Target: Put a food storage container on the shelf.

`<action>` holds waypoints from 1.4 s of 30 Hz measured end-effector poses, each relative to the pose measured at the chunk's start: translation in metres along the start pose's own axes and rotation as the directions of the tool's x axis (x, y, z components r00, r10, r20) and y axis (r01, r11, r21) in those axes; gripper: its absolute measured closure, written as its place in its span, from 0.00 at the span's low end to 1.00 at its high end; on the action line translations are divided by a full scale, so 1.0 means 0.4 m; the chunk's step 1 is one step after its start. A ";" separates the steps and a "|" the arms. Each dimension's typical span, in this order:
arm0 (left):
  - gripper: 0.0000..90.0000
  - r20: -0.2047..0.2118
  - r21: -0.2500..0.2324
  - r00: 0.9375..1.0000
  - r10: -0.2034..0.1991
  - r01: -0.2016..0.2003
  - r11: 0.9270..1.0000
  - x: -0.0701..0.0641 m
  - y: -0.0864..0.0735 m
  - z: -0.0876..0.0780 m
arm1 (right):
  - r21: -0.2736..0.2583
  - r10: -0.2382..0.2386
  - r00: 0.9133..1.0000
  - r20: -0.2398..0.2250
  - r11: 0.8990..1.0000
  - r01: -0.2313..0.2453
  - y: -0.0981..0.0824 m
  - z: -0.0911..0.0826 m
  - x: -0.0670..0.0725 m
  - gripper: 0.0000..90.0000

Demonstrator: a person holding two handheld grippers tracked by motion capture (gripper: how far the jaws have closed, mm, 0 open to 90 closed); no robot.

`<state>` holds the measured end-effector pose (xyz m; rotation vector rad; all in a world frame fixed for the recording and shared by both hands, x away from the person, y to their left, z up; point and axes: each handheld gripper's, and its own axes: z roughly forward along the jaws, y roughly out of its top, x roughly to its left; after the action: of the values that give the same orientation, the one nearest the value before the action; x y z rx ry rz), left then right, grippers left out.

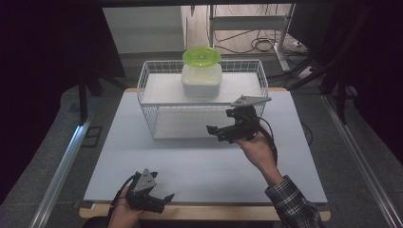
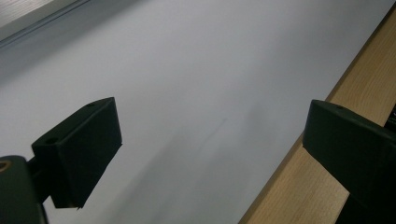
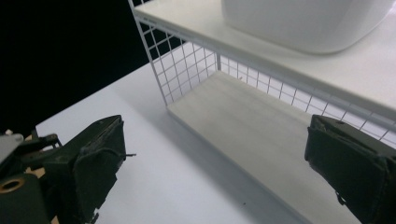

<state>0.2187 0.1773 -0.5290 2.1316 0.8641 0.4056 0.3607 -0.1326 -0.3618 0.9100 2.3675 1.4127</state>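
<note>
The table (image 1: pixel 199 161), covered in a pale grey-white sheet with a wooden edge along the near side, lies under both grippers. Just ahead of the right gripper (image 1: pixel 215 133) stands the white wire rack (image 1: pixel 151 102), a two-level shelf unit; in the right gripper view its lower shelf (image 3: pixel 261 135) lies directly in front of the jaws and the upper shelf (image 3: pixel 299 60) passes above them. On the upper shelf, up and beyond the right gripper, sits a white container (image 1: pixel 201 80), and a lime-green lid (image 1: pixel 201 56) rests on top of it; whether the lid is seated or merely laid there is hard to judge from this height.

The right gripper, held by the person's right hand (image 1: pixel 256 147) with a plaid sleeve (image 1: pixel 293 204) behind it, hovers at the rack's front with its jaws spread wide and nothing between them.

The left gripper (image 1: pixel 164 199) is at the near edge of the table, well apart from the rack, its jaws likewise spread wide and empty over the bare sheet and wooden edge (image 2: pixel 299 186).
</note>
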 end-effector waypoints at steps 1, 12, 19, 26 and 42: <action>0.05 0.000 0.000 1.000 -0.001 0.001 1.000 0.000 0.000 0.000 | 0.004 -0.005 1.000 0.002 1.000 0.005 -0.006 0.002 0.001 0.06; 0.05 0.004 -0.001 1.000 -0.009 0.009 1.000 -0.001 0.000 0.001 | 0.037 0.001 1.000 -0.009 0.999 -0.001 -0.096 0.027 0.008 0.03; 0.05 0.006 -0.001 1.000 -0.008 0.008 1.000 -0.002 0.000 0.002 | 0.046 -0.020 1.000 -0.001 0.999 0.020 -0.148 0.029 0.013 0.02; 0.05 0.007 -0.001 1.000 -0.007 0.007 1.000 -0.002 0.000 0.001 | 0.074 -0.043 0.999 0.025 0.996 0.041 -0.183 0.027 0.024 0.02; 0.05 0.008 0.003 1.000 -0.011 0.011 1.000 -0.002 -0.002 0.004 | 0.105 -0.083 0.992 0.090 0.992 0.074 -0.268 0.013 0.031 0.01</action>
<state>0.2186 0.1762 -0.5306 2.1285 0.8721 0.3905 0.3119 -0.1576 -0.4550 0.8777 2.3953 1.2032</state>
